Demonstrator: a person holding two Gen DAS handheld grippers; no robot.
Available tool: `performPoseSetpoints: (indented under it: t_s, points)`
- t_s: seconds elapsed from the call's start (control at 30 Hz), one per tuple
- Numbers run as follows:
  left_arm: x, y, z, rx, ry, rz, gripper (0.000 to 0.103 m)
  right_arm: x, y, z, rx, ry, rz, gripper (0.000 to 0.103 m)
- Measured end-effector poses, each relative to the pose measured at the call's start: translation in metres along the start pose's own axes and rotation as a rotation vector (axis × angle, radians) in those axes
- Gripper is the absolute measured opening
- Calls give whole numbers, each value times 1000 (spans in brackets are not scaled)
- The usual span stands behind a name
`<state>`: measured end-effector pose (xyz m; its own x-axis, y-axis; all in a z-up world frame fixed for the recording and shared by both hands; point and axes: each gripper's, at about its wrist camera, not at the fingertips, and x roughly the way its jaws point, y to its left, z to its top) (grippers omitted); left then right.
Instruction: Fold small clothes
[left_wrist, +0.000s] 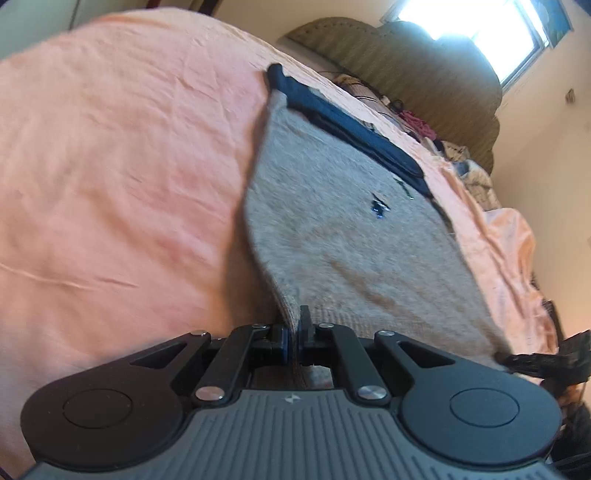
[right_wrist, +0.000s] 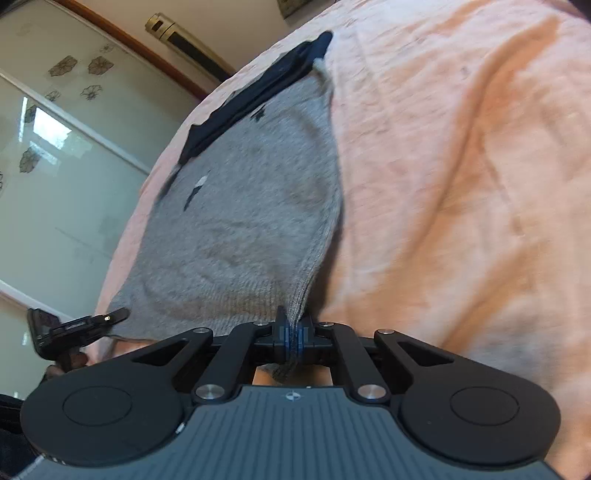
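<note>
A grey knit garment (left_wrist: 343, 229) with a dark band lies on a pink bed sheet (left_wrist: 110, 166). The left gripper (left_wrist: 295, 332) and right gripper (right_wrist: 291, 332) each pinch a near hem corner, jaws clamped tight. Folding is beginning (likely); next, carry both corners evenly toward the band.

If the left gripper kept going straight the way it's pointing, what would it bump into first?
Probably the grey garment itself: the left gripper is shut on its near edge, and the cloth stretches ahead. Beyond lies the pink bedsheet.
</note>
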<state>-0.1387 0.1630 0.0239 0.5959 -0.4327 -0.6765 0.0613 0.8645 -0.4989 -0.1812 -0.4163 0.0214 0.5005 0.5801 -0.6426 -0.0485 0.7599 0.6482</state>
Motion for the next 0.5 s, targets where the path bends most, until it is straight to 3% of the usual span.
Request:
performPoseSetpoints:
  t_s: [0.13,0.23,0.27,0.33,0.4,0.43,0.47,0.5]
  points:
    - [-2,1,-10,62,-31,25,7,5,-7,-7,54,-8,56,4]
    - [-20,-5,-12,88,-31,17,8,-5,5,-5,35,-41,31,30]
    - [-30,-8,-11,107,-52,27,8,-13,13,-1,3,-89,-5,44]
    - [-51,-15,-4,159,-138,59,11,-23,31,10,-62,-175,-52,55]
    - [-59,-31,11,206,-246,100,33,-17,55,30,-136,-255,-93,62]
    - [-56,-41,20,220,-303,116,66,-8,65,40,-164,-280,-102,65]
    - [-50,-52,30,228,-361,140,97,4,75,52,-188,-302,-107,75]
    - [-40,-65,38,240,-419,162,102,23,86,68,-214,-329,-110,83]
